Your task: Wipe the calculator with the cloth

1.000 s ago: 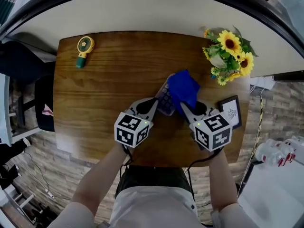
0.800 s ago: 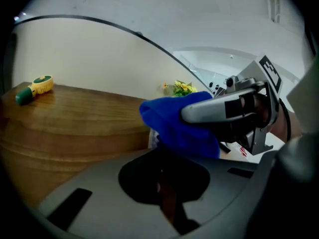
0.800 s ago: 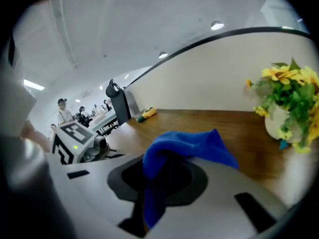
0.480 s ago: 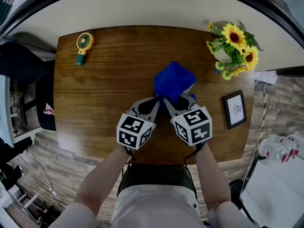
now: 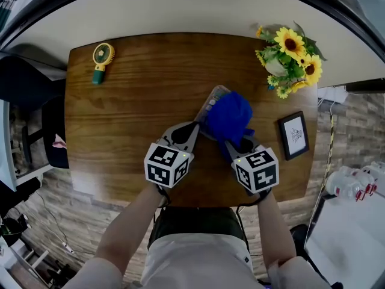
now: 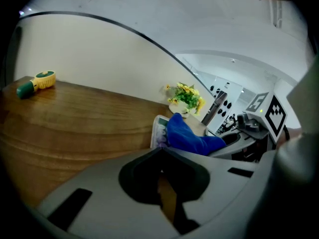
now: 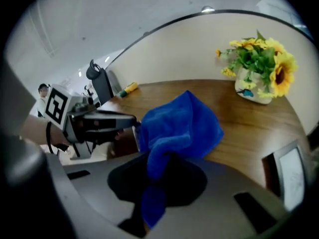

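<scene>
A pale calculator (image 5: pixel 212 101) lies slanted near the middle of the wooden table (image 5: pixel 126 125). Its far end shows; a bunched blue cloth (image 5: pixel 230 114) covers its right side. My right gripper (image 5: pixel 232 142) is shut on the cloth's near end, and the cloth (image 7: pixel 179 123) hangs out of its jaws. My left gripper (image 5: pixel 196 127) sits at the calculator's near left end, its jaws closed together on that edge. In the left gripper view the calculator (image 6: pixel 158 130) rises just past the jaw tips (image 6: pixel 160 152), with the cloth (image 6: pixel 189 136) draped on it.
A vase of sunflowers (image 5: pixel 292 59) stands at the back right corner. A small framed picture (image 5: pixel 293 136) lies by the right edge, close to my right gripper. A yellow and green hand fan (image 5: pixel 101 59) lies at the back left.
The right gripper swept the cloth left across the calculator, then back right and nearer. The calculator's far end, hidden half a second ago, shows again. The left gripper stayed put.
</scene>
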Demonstrator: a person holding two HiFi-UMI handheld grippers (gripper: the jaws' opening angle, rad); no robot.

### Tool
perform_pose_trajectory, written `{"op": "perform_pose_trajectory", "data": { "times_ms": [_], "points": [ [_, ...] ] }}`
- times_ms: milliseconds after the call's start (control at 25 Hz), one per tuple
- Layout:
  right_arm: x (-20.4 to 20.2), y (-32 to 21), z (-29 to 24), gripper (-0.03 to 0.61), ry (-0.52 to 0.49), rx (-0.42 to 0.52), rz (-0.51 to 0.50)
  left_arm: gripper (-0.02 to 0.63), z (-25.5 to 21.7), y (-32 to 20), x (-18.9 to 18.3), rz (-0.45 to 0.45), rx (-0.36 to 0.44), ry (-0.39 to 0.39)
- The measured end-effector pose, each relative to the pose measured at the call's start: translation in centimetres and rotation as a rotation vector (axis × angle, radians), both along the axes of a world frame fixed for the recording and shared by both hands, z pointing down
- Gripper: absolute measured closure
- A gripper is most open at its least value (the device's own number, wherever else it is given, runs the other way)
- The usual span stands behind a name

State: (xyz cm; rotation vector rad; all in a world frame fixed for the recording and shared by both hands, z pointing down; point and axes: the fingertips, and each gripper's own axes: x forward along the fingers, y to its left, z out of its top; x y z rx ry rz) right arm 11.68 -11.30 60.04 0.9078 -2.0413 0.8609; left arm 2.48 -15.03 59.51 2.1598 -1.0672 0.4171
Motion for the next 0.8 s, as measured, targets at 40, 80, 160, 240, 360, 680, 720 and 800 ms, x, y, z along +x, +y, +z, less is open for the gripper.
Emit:
{"op": "perform_pose_trajectory", "data": {
  "times_ms": [40, 80, 160, 240, 360, 680, 720, 800],
  "points": [
    [0.8, 0.6, 0.2, 0.520, 0.032, -0.005, -0.005, 0.612, 0.0, 0.0, 0.0, 0.003, 0.003, 0.000],
    [1.3, 0.9, 0.0, 0.520, 0.043, -0.001, -0.004, 0.612, 0.0, 0.1, 0.0, 0.005, 0.005, 0.003],
    [1.4, 0.9, -1.4, 0.518, -0.001, 0.038, 0.014, 0.613, 0.0, 0.1, 0.0, 0.006, 0.005, 0.012],
    [0.1, 0.0, -3.4, 0.517, -0.083, 0.096, 0.027, 0.612, 0.0, 0.1, -0.1, 0.005, 0.008, 0.011],
    [-3.1, -1.8, -5.3, 0.514, -0.168, 0.169, 0.013, 0.612, -0.1, 0.2, -0.1, 0.005, 0.015, 0.003],
    [-7.3, -4.2, -2.7, 0.514, -0.162, 0.186, 0.101, 0.612, 0.0, 0.1, 0.2, 0.006, 0.015, 0.006],
    [-7.0, -3.9, -2.4, 0.515, -0.168, 0.173, 0.119, 0.612, 0.0, 0.1, 0.2, 0.006, 0.018, 0.007],
    [-6.6, -2.8, -1.9, 0.515, -0.170, 0.157, 0.118, 0.612, 0.1, 0.1, 0.2, 0.007, 0.027, 0.003]
  ]
}}
